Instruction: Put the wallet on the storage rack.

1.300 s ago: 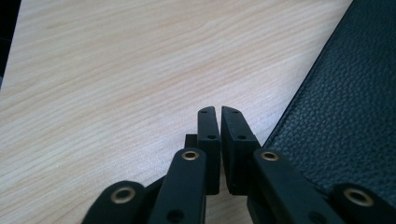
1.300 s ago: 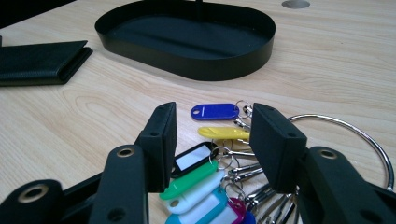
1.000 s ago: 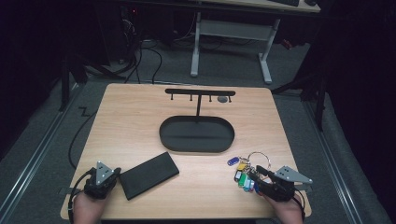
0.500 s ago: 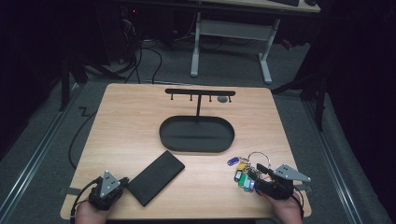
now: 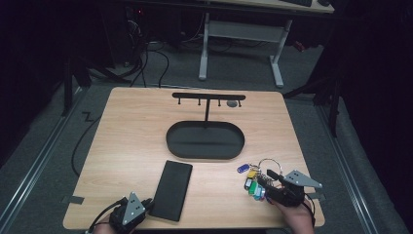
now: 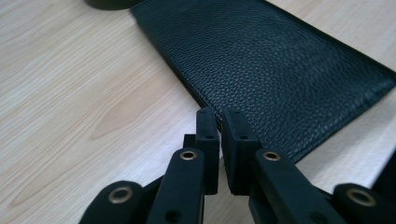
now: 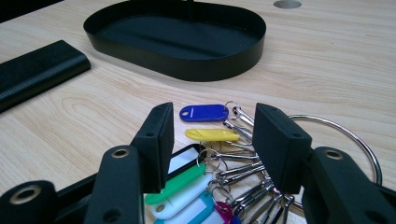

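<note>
Your left gripper [image 6: 219, 116] sits at the table's near edge, jaws nearly together with a thin gap, just been opening slightly, nothing between them, tips just at the near end of the long black leather wallet [image 5: 173, 189]. Your right gripper [image 7: 212, 140] hovers over the bunch of keys with coloured plastic tags on a big metal ring [image 7: 210, 154], jaws about half open and just been widening, straddling the tags, not pressing. Farther off: black oval metal tray [image 5: 204, 141], then its black hook rack [image 5: 208, 96], on the light wooden table [image 5: 131, 131].
</note>
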Available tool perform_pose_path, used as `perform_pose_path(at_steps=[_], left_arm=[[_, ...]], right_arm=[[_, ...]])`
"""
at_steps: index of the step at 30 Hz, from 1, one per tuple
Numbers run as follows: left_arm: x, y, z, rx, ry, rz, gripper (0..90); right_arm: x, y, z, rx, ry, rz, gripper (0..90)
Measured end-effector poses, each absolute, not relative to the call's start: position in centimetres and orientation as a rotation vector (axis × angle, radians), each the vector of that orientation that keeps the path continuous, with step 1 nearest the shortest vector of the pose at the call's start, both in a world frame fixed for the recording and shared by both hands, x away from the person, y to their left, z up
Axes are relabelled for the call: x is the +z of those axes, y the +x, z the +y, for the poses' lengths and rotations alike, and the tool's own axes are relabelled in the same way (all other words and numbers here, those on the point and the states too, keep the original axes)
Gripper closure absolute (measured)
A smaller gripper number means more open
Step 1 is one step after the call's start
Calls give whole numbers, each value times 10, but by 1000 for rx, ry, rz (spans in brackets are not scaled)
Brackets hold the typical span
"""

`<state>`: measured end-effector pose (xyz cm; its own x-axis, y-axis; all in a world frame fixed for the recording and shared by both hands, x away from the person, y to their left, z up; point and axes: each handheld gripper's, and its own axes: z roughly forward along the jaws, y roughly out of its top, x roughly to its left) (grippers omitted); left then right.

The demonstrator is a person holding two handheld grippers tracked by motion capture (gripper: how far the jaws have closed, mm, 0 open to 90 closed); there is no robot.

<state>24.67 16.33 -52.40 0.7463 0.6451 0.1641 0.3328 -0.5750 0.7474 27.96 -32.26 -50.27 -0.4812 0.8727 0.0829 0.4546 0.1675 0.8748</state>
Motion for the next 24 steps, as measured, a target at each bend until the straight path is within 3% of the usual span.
perform_pose_path(at_steps=[7,10,18,24], left_arm=[[-518,249,165,589,2171,777,754],[-516,248,162,605,2157,779,671],[-508,236,127,558,2156,729,518],[-513,228,91,569,2208,659,477]], right_arm=[[-503,278,-325,1255,1261,1999,487],[-504,279,-325,1252,1266,1998,487],[-504,280,-324,1249,1263,2008,487],[-504,280,-324,1252,1264,2011,486]])
